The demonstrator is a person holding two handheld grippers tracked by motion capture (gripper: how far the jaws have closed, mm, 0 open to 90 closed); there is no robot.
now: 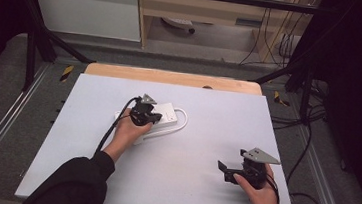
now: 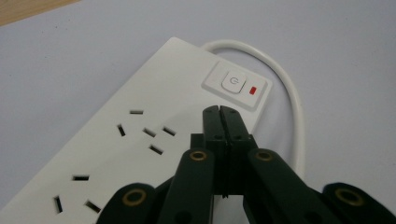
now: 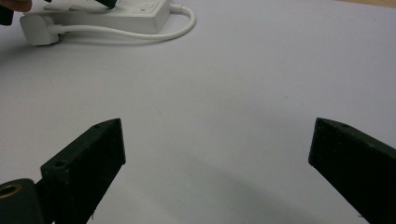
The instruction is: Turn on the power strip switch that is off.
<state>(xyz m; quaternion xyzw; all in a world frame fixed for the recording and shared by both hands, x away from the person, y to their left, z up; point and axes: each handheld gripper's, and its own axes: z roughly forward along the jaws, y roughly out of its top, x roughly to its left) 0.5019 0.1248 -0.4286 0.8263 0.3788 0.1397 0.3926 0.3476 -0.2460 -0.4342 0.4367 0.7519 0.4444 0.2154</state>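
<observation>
Hovering over a white plastic power strip (image 1: 160,117), the left hand-held gripper (image 2: 220,112) is keeping its two black jaws pressed together, with nothing between them. In the left gripper view, the joined tips are standing just below the strip's square white power button (image 2: 233,83), near the small red indicator light (image 2: 253,90); whether the tips are touching the strip I cannot tell. The power strip is lying flat on the pale grey surface (image 1: 204,149), a little left of the centre of the high view, and its white round cable (image 1: 183,122) is curving around its right end. In the right gripper view, the same strip is showing at the upper left of the frame, with its white plug (image 3: 39,30) lying beside it. The right hand-held gripper (image 1: 230,171) is resting low in the lower right of the high view, well apart from the strip, and its jaws are standing wide apart and holding nothing.
</observation>
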